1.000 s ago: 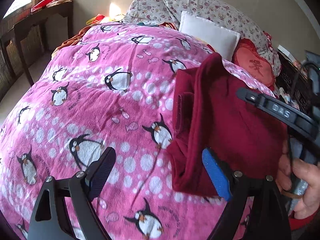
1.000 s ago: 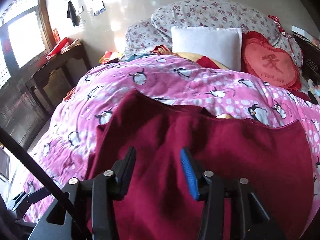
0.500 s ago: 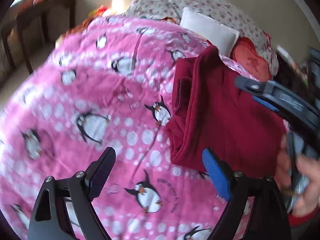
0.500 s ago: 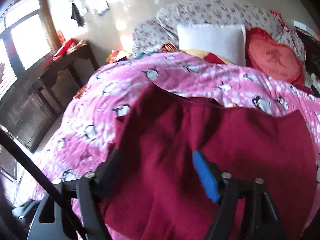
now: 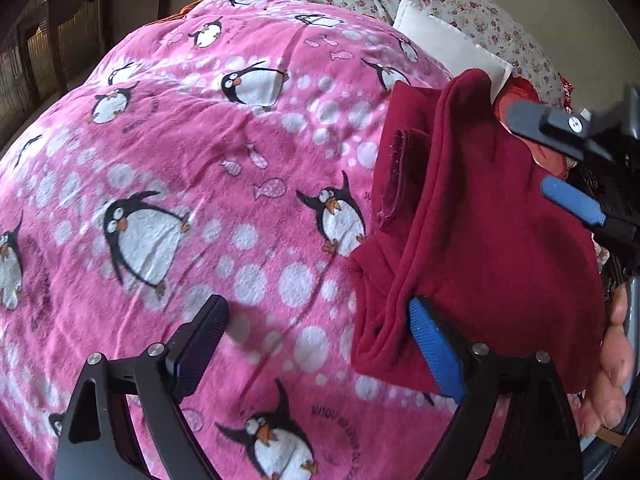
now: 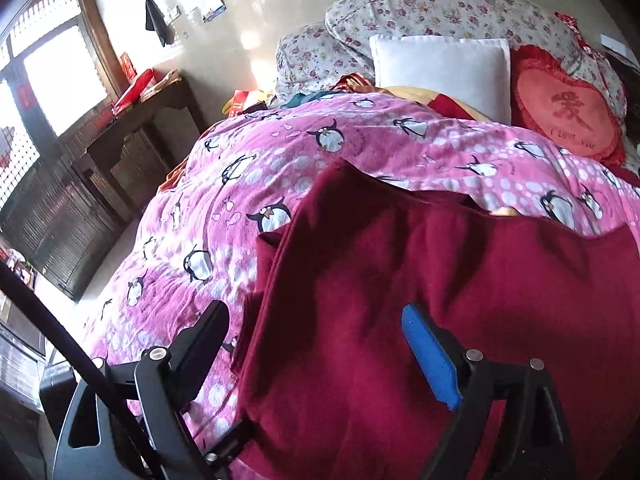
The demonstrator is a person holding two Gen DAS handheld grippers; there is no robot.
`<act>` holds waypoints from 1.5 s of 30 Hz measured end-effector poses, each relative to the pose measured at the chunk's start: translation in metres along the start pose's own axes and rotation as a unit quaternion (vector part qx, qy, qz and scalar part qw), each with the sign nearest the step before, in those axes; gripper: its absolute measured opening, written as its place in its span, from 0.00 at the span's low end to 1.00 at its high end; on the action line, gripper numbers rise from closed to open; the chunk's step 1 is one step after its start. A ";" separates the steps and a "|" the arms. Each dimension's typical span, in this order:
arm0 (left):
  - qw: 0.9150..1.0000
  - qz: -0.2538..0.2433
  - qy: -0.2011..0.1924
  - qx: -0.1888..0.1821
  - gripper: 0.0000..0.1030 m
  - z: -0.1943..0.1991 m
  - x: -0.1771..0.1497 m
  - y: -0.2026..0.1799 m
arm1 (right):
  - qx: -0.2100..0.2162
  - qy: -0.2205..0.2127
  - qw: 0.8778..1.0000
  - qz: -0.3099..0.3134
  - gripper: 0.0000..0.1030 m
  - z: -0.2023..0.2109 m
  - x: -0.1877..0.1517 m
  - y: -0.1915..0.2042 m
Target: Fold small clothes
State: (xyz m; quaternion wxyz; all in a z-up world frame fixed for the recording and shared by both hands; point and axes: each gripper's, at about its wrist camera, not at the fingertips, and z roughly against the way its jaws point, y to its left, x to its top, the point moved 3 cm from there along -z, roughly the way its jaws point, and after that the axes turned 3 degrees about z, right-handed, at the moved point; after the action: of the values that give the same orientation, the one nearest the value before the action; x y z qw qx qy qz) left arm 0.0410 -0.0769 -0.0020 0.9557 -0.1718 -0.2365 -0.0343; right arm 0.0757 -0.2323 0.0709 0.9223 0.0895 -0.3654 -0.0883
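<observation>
A dark red garment [image 5: 480, 220] lies folded on the pink penguin blanket [image 5: 180, 160], its doubled edge facing left. My left gripper [image 5: 316, 312] hangs open over the blanket, its blue-padded right finger [image 5: 432, 344] at the garment's near left corner and nothing between the pads. In the right wrist view the garment [image 6: 440, 280] fills the foreground. My right gripper [image 6: 314, 314] is above it with its jaws opening wide and no cloth pinched. The left wrist view shows that gripper [image 5: 552, 160] at the garment's right side, with a hand [image 5: 612, 360] on its handle.
At the head of the bed lie a white pillow [image 6: 440, 72], a red heart cushion [image 6: 568, 108] and floral pillows [image 6: 440, 8]. A dark wooden table [image 6: 132, 132] stands by the window on the left. The blanket [image 6: 280, 152] stretches bare left of the garment.
The right jaws have spread from half shut to wide, no longer near the cloth. The left gripper has sunk closer to the blanket, still open.
</observation>
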 end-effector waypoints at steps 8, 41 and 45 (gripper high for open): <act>1.000 -0.003 0.006 -0.013 0.96 -0.012 0.009 -0.010 | -0.017 0.024 0.999 0.015 0.90 -0.026 0.017 0.012; 0.983 -0.036 0.006 -0.181 0.31 -0.023 0.006 -0.014 | -0.005 0.042 0.995 0.092 0.14 -0.057 0.035 0.021; 0.977 -0.040 0.005 -0.210 0.20 0.000 0.003 -0.020 | 0.003 0.006 0.996 0.089 0.13 -0.014 0.037 0.012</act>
State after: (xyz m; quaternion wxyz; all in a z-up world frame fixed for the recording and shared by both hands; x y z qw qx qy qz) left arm 0.0411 -0.0961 0.0055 0.8973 -0.3594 -0.2254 -0.1222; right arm 0.1131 -0.2273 0.0883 0.9283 0.0599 -0.3669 -0.0037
